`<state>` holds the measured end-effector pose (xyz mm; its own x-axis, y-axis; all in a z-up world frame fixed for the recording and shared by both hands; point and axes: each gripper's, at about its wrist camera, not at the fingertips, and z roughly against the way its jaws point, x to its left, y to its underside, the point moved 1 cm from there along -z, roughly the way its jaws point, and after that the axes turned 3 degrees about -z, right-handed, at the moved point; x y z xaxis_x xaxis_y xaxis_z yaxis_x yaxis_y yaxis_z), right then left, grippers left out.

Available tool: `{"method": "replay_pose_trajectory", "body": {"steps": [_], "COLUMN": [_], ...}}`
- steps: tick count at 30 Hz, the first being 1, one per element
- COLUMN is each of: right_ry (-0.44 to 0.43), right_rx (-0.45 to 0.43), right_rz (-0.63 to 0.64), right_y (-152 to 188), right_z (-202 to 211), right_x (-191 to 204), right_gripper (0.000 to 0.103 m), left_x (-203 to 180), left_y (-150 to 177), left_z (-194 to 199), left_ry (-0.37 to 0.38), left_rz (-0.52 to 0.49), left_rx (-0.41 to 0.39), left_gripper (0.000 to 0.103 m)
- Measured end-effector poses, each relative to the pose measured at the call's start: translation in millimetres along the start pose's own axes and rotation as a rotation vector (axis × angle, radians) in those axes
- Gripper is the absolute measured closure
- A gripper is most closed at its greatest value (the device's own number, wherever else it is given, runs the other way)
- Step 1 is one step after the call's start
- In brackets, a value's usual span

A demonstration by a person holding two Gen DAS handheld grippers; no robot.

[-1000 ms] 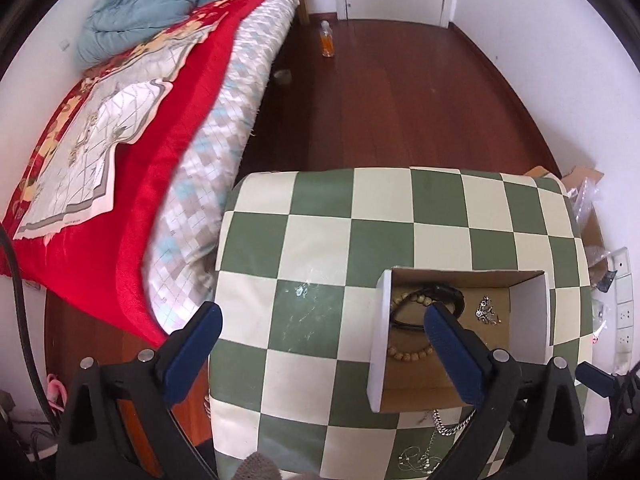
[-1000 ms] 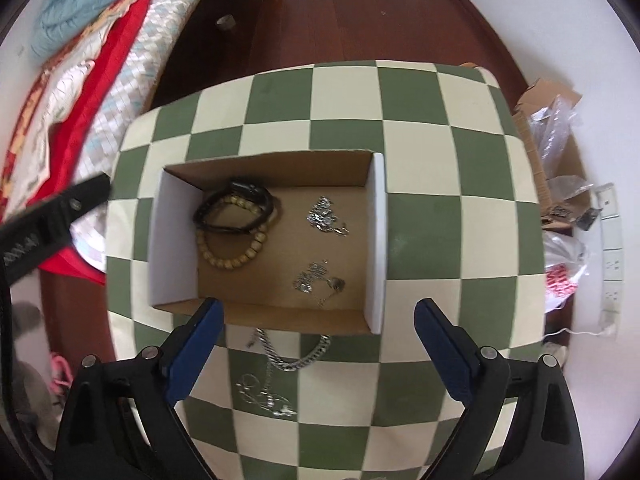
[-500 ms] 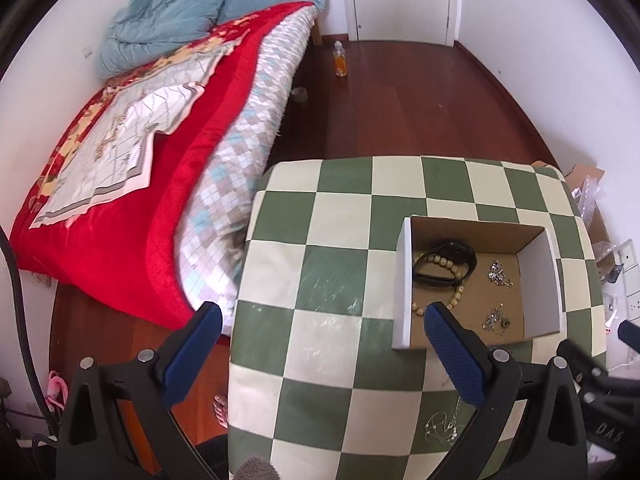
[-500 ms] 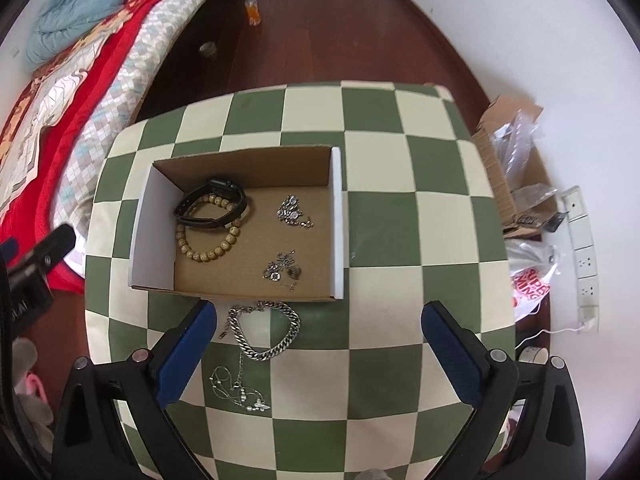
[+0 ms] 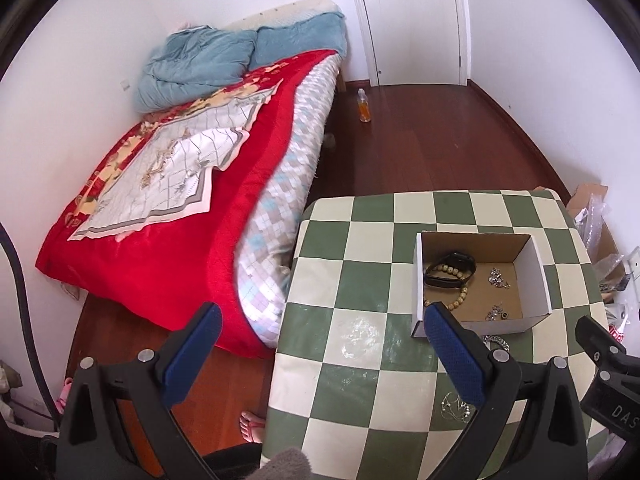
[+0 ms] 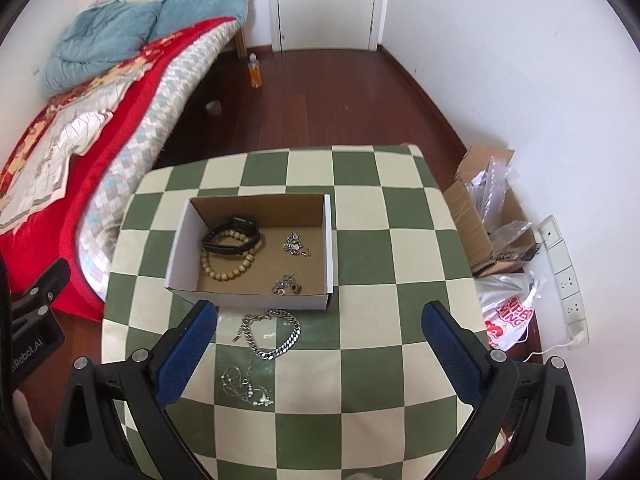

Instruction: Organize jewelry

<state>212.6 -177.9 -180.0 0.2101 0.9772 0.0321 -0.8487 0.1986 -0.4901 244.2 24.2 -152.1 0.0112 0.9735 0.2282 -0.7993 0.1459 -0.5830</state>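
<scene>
Bed (image 5: 168,216): red blanket, blue duvet at its head; fills the 9 to 11 o'clock part of the left wrist view, just beside the counter.
Counter (image 6: 360,208): green and cream checked top; carries the box and the loose jewelry.
Left tool (image 5: 320,356): blue-padded fingers spread wide, nothing between them; held above the counter's 9 o'clock edge.
Right tool (image 6: 320,352): fingers likewise wide apart and holding nothing; poised over the near half of the counter.
Cardboard box (image 6: 180,240): open-topped, white outside, brown inside; sits near the counter's middle, at 12 o'clock from the right tool.
Black band (image 6: 230,236): in the box's 9 o'clock half, lying across the beaded bracelet.
Beaded bracelet (image 6: 228,272): tan wooden beads, partly under the black band.
Silver pieces (image 6: 296,244): two small clusters in the box's 3 o'clock half, one at the far side, one by the near wall; too small to tell what kind.
Chain bracelet (image 6: 276,336): heavy silver links, on the counter just outside the box's near wall, between the right tool's fingers in its view.
Thin necklace (image 6: 244,386): fine silver tangle on the counter at 6 o'clock from the chain bracelet, beside the right tool's left finger.
</scene>
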Motion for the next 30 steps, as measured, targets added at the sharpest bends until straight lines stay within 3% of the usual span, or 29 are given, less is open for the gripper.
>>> {"method": "replay_pose_trajectory", "body": {"steps": [6, 12, 14, 16, 20, 25, 27, 30], "right_ry": [-0.061, -0.066, -0.083, -0.091, -0.127, -0.118, -0.099, -0.047], "right_rx": [0.011, 0.13, 0.18, 0.223, 0.263, 0.264, 0.28, 0.254], "right_rz": [-0.035, -0.08, -0.099, -0.109, -0.139, -0.153, -0.131, -0.053], "right_y": [19, 50, 61, 71, 80, 72, 70, 70], "right_z": [13, -26, -48, -70, -111, -148, -162, -168], "right_x": [-6, -25, -30, -32, -29, -13, -3, 13], "right_gripper": [0.0, 0.001, 0.02, 0.03, 0.032, 0.035, 0.043, 0.069], "left_x": [-3, -24, -30, -33, -33, -33, -35, -38], "left_y": [18, 60, 72, 84, 97, 101, 101, 102], "left_z": [-3, -51, -69, -87, -113, -125, -127, -128], "left_ry": [0.01, 0.0, -0.037, -0.081, -0.117, -0.135, -0.133, -0.122], "left_rz": [0.005, -0.034, -0.049, -0.053, -0.039, -0.046, -0.054, -0.063], "left_rx": [0.038, 0.194, 0.234, 0.273, 0.331, 0.348, 0.351, 0.36], "left_gripper": [0.0, 0.0, 0.0, 0.0, 0.0, 0.0, 0.0, 0.0]}}
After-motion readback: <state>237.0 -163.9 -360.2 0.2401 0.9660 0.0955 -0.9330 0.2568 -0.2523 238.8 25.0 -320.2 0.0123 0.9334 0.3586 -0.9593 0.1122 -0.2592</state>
